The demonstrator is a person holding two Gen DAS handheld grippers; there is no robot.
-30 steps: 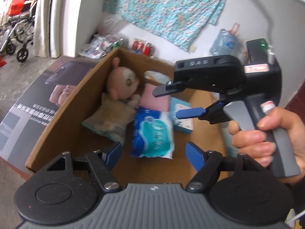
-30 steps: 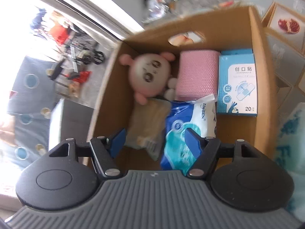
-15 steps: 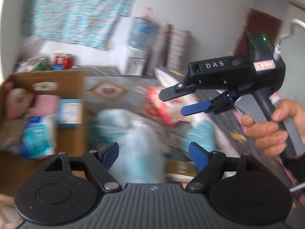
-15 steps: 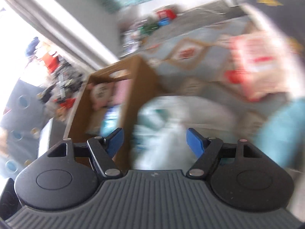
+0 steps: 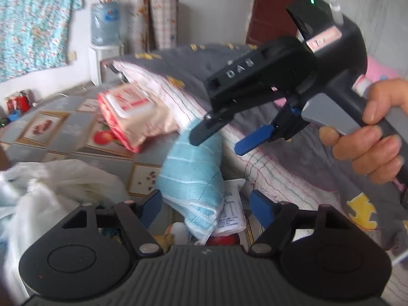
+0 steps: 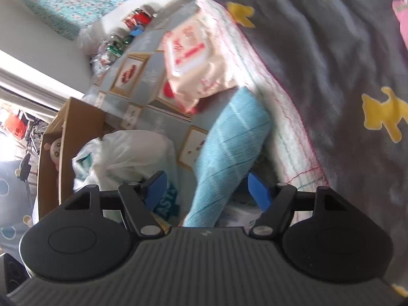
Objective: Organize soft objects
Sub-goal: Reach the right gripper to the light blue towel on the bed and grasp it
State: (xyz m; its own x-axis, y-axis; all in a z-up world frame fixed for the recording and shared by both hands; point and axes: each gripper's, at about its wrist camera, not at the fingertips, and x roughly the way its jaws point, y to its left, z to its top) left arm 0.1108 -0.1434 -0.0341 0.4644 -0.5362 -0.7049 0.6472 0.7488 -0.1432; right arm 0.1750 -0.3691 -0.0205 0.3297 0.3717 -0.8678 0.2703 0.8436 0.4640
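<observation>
Blue checked towel (image 6: 229,153) slumped against bed edge, both tools spread, empty

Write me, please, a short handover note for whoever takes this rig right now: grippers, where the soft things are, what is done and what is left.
Left gripper: open, empty. Right gripper: open, empty, aimed at the blue towel.
The towel leans against the bed edge; the pink wipes pack lies above it, the white plastic bag on the floor beside the cardboard box.
Done: a plush doll shows in the box.
Left: towel, wipes pack, probably the bag.
</observation>
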